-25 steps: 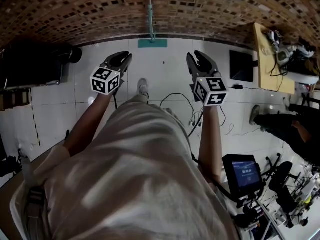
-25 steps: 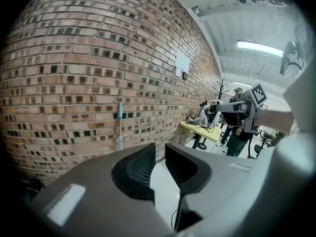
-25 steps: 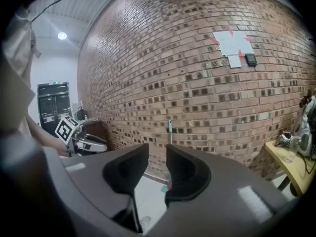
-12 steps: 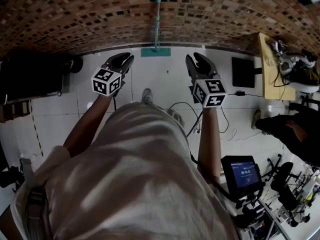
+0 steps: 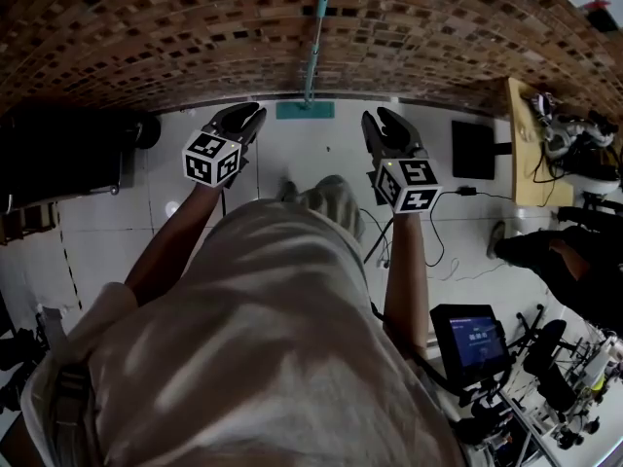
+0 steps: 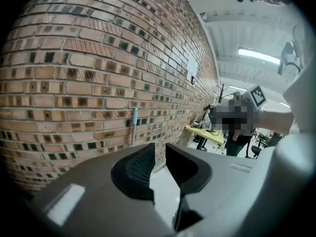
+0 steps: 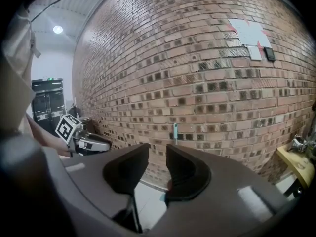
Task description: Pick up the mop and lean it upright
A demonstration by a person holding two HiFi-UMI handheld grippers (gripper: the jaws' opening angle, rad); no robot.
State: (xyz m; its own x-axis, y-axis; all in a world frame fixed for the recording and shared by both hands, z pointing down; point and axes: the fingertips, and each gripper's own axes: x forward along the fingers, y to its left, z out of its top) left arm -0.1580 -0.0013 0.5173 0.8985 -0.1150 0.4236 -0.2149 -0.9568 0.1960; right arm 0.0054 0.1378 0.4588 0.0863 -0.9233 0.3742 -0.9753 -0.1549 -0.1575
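We stand on a white tiled floor facing a red-brown brick wall that closes off the way ahead. On the left a large black boxy unit stands at the wall's foot. On the right are a light wooden table and a flat black panel lying on the tiles. Thin dark cables trail over the floor by our right side. Between these edges, the strip of floor before the wall gives us room to move.

The teal-handled flat mop stands upright. Its handle leans on the bricks and its teal pad lies flat on the floor at the wall's base.

The left gripper and the right gripper are held side by side, pointing at the wall. On each, the jaws stand a little apart with a narrow gap and nothing between them. The mop sits ahead of both, between their two lines, and touches neither. In the left gripper view its handle rises just above the left jaw. In the right gripper view it shows above the right jaw.
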